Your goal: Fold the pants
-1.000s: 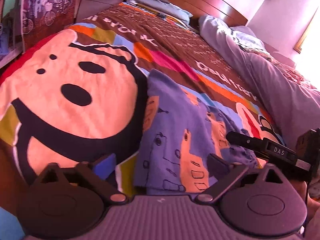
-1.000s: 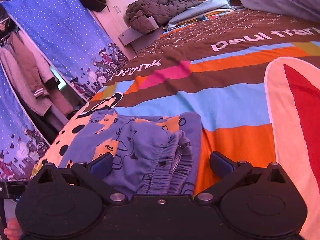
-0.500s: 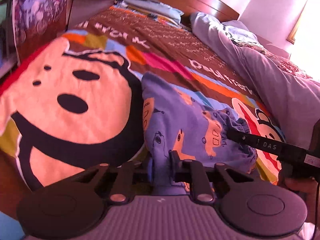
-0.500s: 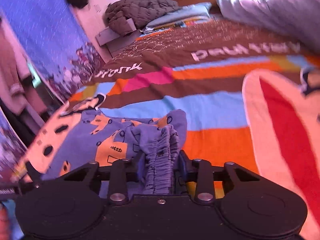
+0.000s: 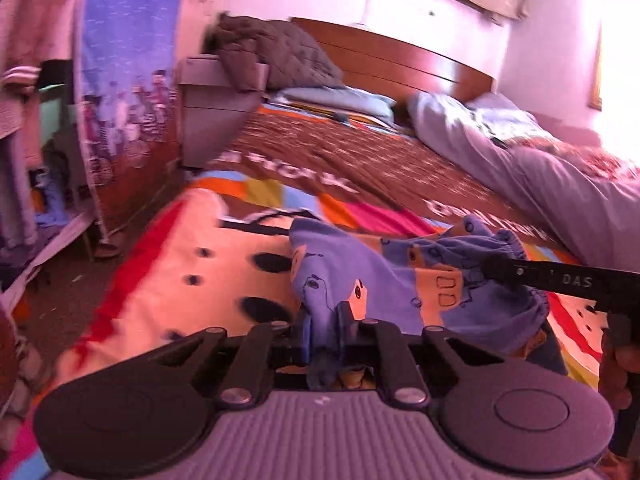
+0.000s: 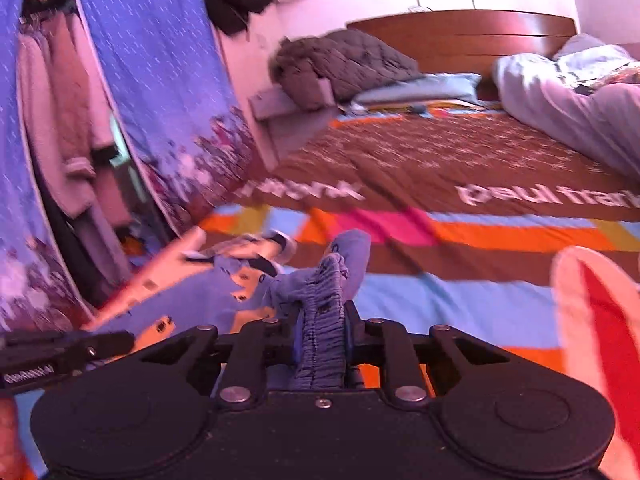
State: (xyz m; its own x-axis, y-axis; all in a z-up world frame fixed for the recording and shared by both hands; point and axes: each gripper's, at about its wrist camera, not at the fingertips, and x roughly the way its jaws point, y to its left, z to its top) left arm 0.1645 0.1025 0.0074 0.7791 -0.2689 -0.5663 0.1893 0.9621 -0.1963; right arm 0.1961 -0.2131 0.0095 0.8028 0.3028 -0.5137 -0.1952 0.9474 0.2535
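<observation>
Small blue pants (image 5: 380, 276) with orange cartoon prints hang lifted off the colourful bedspread (image 5: 328, 160), stretched between both grippers. In the left wrist view my left gripper (image 5: 324, 332) has its jaws closing, with a bunched edge of the cloth pinched between the pads. The right gripper (image 5: 496, 270) reaches in from the right and grips the gathered waistband. Seen from the right wrist, my right gripper (image 6: 322, 332) is also closing, and the elastic waistband of the pants (image 6: 324, 280) is squeezed between its pads. The left gripper (image 6: 116, 340) shows at the lower left.
A rumpled grey duvet (image 5: 540, 172) covers the bed's right side. A quilted jacket (image 5: 272, 56) lies on a grey nightstand (image 5: 212, 120) by the wooden headboard (image 5: 400, 60). A blue curtain (image 6: 152, 80) and hanging clothes (image 6: 60, 120) stand left of the bed.
Both grippers went from wide open over the flat pants to clamped on the cloth. Both then rose and tilted up, lifting the pants off the bedspread.
</observation>
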